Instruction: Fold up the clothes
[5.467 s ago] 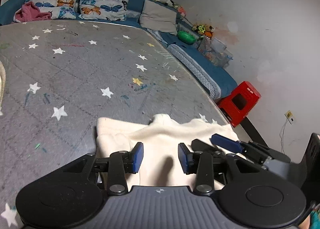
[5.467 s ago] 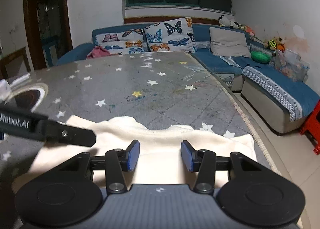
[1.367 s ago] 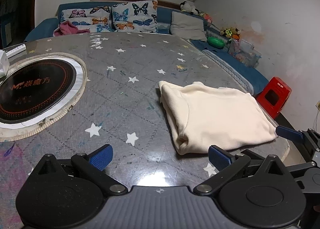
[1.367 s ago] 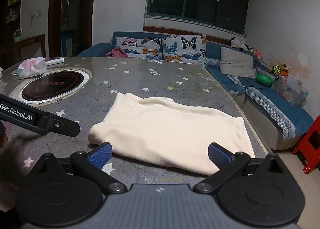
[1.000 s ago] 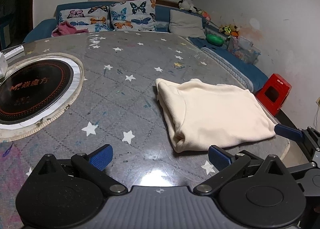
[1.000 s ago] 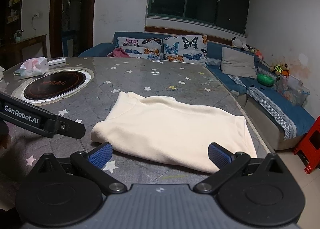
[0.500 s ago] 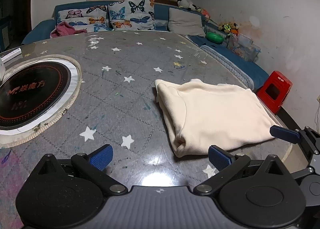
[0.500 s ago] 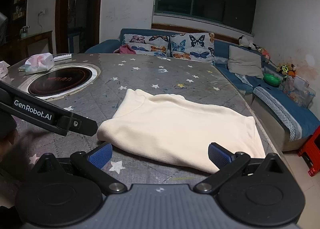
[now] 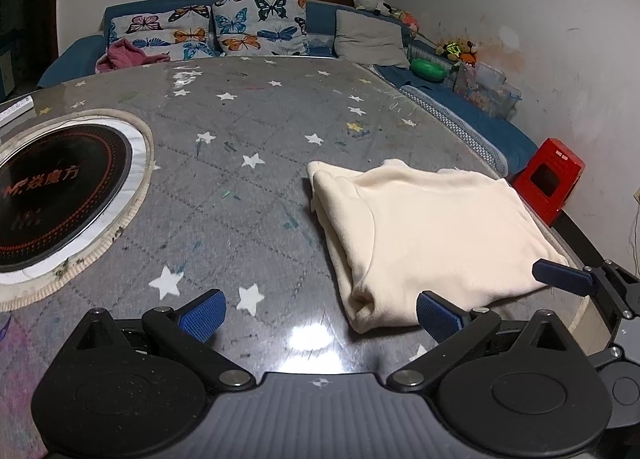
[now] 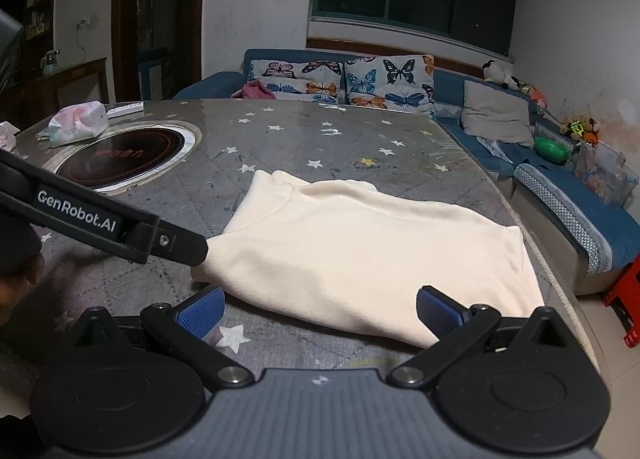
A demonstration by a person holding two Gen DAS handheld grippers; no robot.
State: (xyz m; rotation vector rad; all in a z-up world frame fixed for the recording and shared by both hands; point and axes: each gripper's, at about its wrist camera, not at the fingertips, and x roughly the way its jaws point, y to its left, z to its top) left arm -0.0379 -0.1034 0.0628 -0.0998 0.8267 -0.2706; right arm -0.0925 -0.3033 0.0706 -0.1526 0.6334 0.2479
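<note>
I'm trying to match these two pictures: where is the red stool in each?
Left wrist view: the red stool stands at the right edge, beyond the folded cream sweater.
Right wrist view: only a sliver of it shows at the far lower right.
Shared landmark: the butterfly cushions.

A home living room: blue sofa (image 10: 580, 195), butterfly cushions (image 10: 384, 79), star-patterned table (image 10: 320, 139).

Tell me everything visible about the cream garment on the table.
The garment is cream, soft and fleecy-looking, folded into a rough rectangle of several layers, with a rounded fold at its near left corner. It lies flat on the starred grey table, near the right edge. Both grippers, left and right, are open and apart from it.
</note>
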